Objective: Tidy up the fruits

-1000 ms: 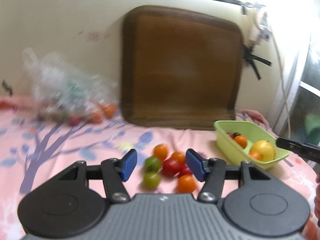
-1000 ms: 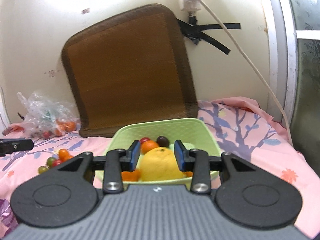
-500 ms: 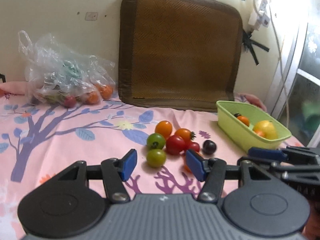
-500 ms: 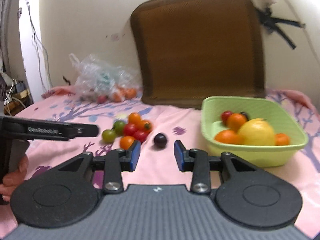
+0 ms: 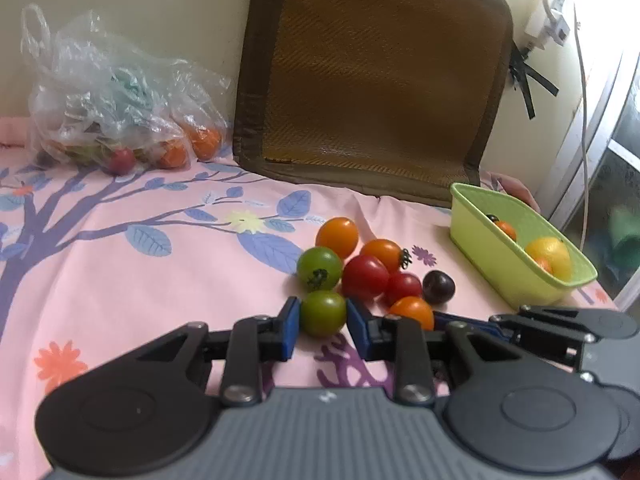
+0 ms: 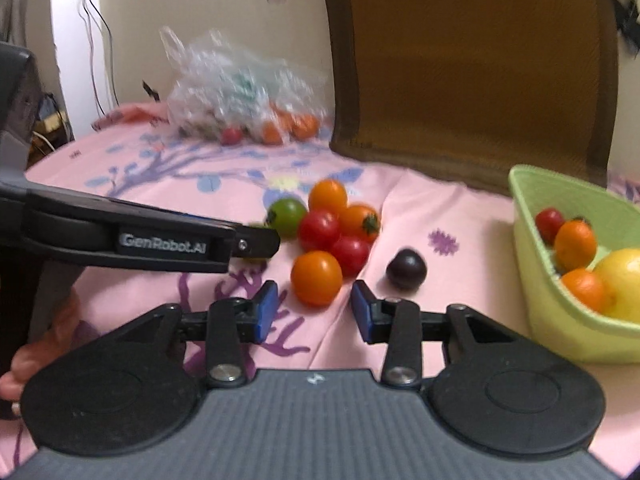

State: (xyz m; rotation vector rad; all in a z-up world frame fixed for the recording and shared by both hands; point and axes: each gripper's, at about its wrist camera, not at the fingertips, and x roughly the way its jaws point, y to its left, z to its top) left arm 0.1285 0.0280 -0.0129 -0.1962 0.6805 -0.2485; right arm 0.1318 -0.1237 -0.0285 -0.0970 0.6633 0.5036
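near the middle of the bed (image 5: 120, 264), on the pink sheet: a cluster of small tomatoes, with the left claw (image 5: 322, 322) closed on the nearest green tomato (image 5: 323, 314), both blue pads touching its sides. right claw (image 6: 313, 312) open, pads apart, just short of an orange tomato (image 6: 316, 278) at the near side of the cluster, not touching it. one dark tomato (image 6: 406, 269) alone, between the cluster and the green basket (image 6: 560, 320). basket toward the right edge of the bed, holding a lemon (image 6: 624, 280) and some small orange and red fruits. toward the far left corner, against the wall, a plastic bag (image 5: 108, 96) with more fruits.
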